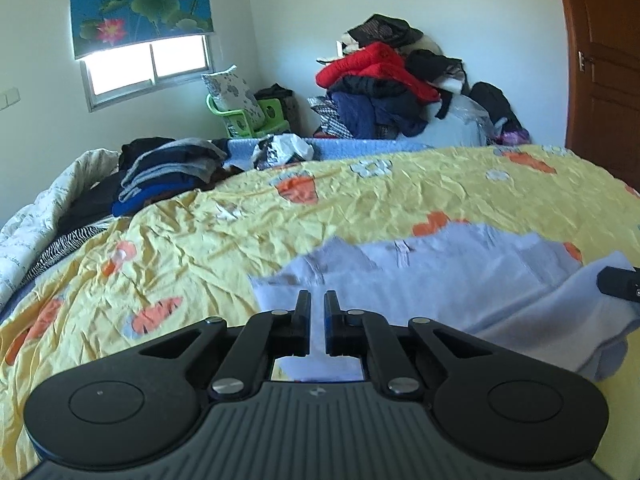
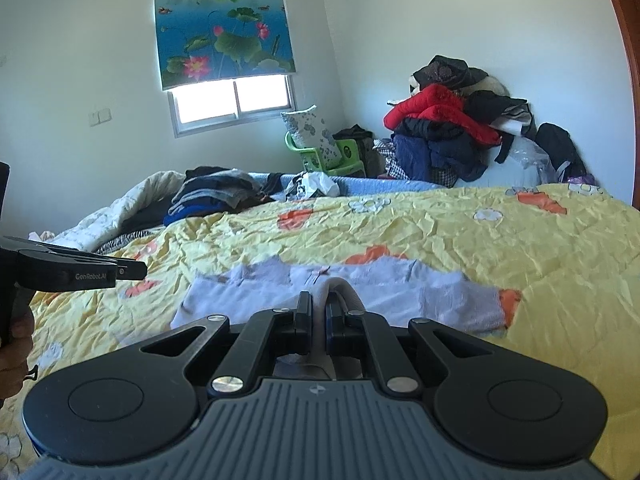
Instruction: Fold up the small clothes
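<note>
Cloth [image 2: 340, 292] pinched in right gripper [image 2: 317, 312] shows only there.

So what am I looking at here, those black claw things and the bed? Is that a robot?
No robot: a person holds a two-fingered gripper in each hand, with a camera on each looking along its fingers. One picture comes from the left gripper, the other from the right gripper. A pale blue garment lies on a yellow carrot-print bedspread. The right gripper pinches a fold of it. The left one's fingers are nearly closed over the cloth, though whether they grip it is unclear. Folded clothes sit further back.
</note>
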Tool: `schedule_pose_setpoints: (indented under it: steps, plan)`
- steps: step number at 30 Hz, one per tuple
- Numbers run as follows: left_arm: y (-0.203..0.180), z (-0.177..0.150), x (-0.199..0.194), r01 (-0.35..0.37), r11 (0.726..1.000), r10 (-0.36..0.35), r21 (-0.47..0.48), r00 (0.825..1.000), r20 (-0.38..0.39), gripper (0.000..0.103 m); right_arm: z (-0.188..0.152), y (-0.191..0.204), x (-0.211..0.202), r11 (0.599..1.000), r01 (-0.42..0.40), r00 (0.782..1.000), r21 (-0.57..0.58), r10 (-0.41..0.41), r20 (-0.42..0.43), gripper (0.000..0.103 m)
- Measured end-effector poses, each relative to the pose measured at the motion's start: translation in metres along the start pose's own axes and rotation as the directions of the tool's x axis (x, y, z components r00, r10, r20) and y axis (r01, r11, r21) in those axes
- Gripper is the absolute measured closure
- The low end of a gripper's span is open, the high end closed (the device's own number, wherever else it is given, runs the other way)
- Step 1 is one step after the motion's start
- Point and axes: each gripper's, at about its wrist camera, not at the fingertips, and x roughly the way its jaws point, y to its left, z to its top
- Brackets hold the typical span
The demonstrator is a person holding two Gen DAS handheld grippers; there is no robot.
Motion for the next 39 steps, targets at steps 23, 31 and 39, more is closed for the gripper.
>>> schedule_pose_setpoints:
  steps: [23, 31, 39]
  plan:
    - [0.066, -0.066, 0.046, 0.392, 0.684, -0.641, -0.615, 0.725, -0.251, 0.069, -0.014, -0.017, 0.011, 0.998, 0.001, 0.999, 0.068, 0.001, -0.032, 0.093]
    - [0.071, -0.069, 0.048, 0.321, 0.625, -0.617, -0.712, 0.762, -0.198, 0.021, -0.016, -0.016, 0.007, 0.998, -0.005, 1.000, 0.067, 0.007, -0.031, 0.092]
    - [0.075, -0.084, 0.065, 0.254, 0.556, -0.641, -0.791, 0.737, -0.214, 0.021, -0.019, -0.016, 0.007, 0.997, -0.007, 0.999, 0.078, 0.010, -0.035, 0.092]
